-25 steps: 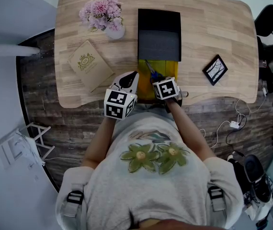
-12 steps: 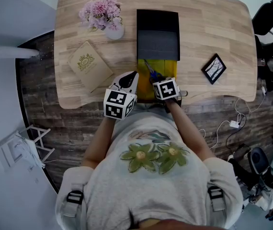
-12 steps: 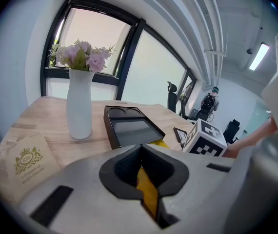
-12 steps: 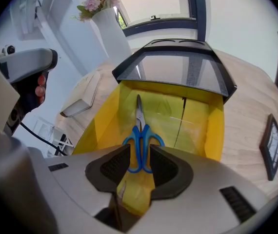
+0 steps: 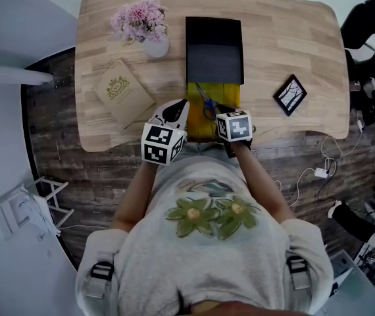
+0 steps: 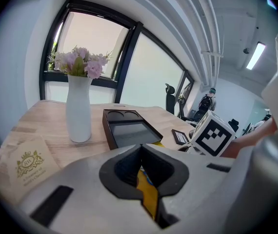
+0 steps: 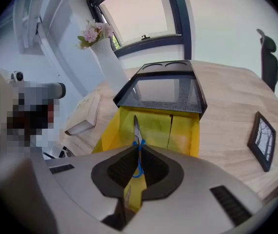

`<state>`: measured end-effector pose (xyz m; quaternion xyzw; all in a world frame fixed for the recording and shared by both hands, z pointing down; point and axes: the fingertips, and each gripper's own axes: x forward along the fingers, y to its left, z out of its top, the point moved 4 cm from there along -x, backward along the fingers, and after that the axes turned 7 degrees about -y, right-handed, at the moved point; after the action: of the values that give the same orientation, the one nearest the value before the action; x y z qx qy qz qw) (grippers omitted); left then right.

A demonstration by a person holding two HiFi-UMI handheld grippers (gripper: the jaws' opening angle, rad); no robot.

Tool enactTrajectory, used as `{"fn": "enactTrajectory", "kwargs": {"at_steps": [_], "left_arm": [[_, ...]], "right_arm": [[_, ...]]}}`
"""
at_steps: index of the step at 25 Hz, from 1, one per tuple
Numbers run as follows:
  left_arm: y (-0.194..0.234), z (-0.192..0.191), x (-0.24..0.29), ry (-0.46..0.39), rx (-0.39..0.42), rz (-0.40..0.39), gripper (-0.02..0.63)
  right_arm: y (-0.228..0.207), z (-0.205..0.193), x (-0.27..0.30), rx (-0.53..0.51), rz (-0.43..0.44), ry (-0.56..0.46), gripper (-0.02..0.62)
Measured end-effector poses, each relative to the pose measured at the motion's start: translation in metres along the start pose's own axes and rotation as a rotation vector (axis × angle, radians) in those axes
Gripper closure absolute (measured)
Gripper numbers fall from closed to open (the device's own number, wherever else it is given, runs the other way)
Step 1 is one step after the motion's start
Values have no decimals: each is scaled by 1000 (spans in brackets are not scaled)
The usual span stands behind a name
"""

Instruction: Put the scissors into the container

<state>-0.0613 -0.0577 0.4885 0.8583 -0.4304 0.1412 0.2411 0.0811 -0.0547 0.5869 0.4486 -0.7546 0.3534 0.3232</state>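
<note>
Now right claw [image 7: 139, 146] has just closed on scissors [image 7: 136, 129]; left claw [image 6: 141, 146] pressed together.

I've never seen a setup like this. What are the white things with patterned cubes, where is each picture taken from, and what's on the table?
No robot: a person holds a two-jaw tool in each hand, and the patterned cubes are part of those tools. The head view comes from a camera on the person's head, looking down; each gripper view comes from a camera riding on that tool, looking along its jaws. On the table are a vase of flowers, a book, a picture frame, a black tray and, in front of it, a yellow box. The right gripper has just been closing and now pinches blue-handled scissors over the yellow box. The left gripper has its jaws together, holding nothing I can see.
</note>
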Motion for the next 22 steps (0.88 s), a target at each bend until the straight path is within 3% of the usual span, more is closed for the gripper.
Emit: {"fn": "enactTrajectory", "kwargs": {"at_steps": [3,7,12,22], "left_arm": [[-2,-1,-3,-2,3,-2,598],[-5,-2,-6,-4,7,-9,598],[-12,-6,-8,5,12,-23,598],[-24,-8,-8,8,21,-52,598]], "right_arm": [[6,3,-9,20,39,-45,581],[24,12,-22,67,157,-132,588],[45,21,-39,50,262,-195,589],[62,27,-57,11,294,-239,589]]}}
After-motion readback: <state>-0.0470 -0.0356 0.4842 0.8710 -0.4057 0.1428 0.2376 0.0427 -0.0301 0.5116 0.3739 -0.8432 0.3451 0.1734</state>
